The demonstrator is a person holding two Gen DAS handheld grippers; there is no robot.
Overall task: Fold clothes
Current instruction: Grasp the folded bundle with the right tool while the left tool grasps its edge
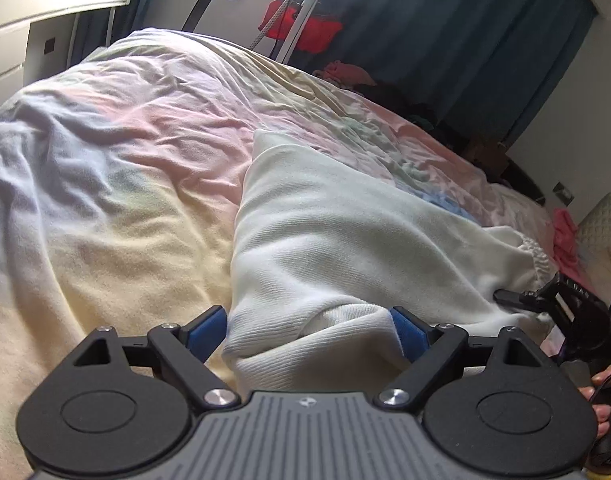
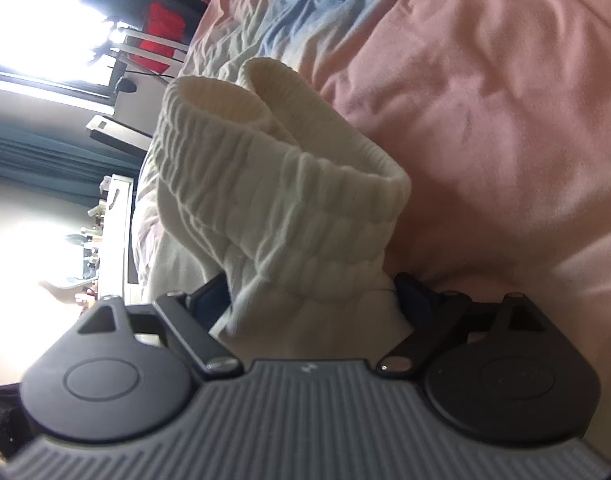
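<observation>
Left claw (image 1: 307, 330): jaws spread wide, blue pads on either side of a bunched fold of the white garment (image 1: 345, 236). The cloth fills the gap between the pads; whether they press on it cannot be told.

White garment: ribbed knit, lying on the bed (image 1: 117, 184), stretched from the left claw away toward the middle of the bed, its far corner flat on the cover. Its right-hand side runs to the right claw (image 1: 501, 295), seen in the left wrist view as a black tip touching the cloth edge.

Right claw (image 2: 311, 300): camera rolled sideways. Jaws set apart, with the gathered ribbed waistband (image 2: 281, 168) of the garment rising out from between them. The fingers are largely hidden by cloth; a firm grip cannot be confirmed. The band stands up in a loop, open at the top, over the pink part of the cover.

Bed: crumpled pastel cover in pink, yellow, blue and white patches.

Person's hand (image 1: 599, 400): fingers partly in view at the lower right edge of the left wrist view, around the right tool's handle.

Surroundings: white drawers (image 1: 33, 36) at the far left; dark blue curtains (image 1: 465, 40) behind the bed; a red item (image 1: 301, 26) hanging on a metal frame by the window; a pile of clothes (image 1: 345, 74) at the far edge of the bed; pink cloth (image 1: 565, 236) at the right.
</observation>
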